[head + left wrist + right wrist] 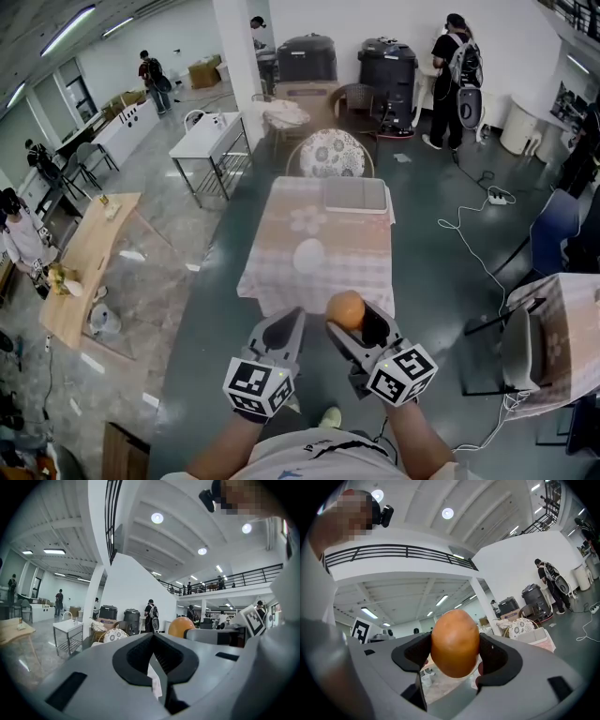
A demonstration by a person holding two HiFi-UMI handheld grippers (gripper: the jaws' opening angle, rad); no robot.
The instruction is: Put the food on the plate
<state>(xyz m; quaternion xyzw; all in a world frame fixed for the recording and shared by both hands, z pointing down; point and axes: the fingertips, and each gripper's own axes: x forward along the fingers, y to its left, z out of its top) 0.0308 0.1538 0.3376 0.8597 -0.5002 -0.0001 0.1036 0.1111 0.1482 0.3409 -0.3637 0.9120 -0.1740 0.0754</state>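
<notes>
While the right gripper has its jaws pressed on the two sides of the orange-brown, egg-shaped food, the white plate lies ahead of it and a little to its left, out on the checked table, well apart from the food. The food's long axis stands upright between the jaws, crosswise to their squeeze, narrower end up. The left gripper, just beside the right, is closed on nothing. It lines up more nearly with the plate, but I judge the move belongs to the right.
</notes>
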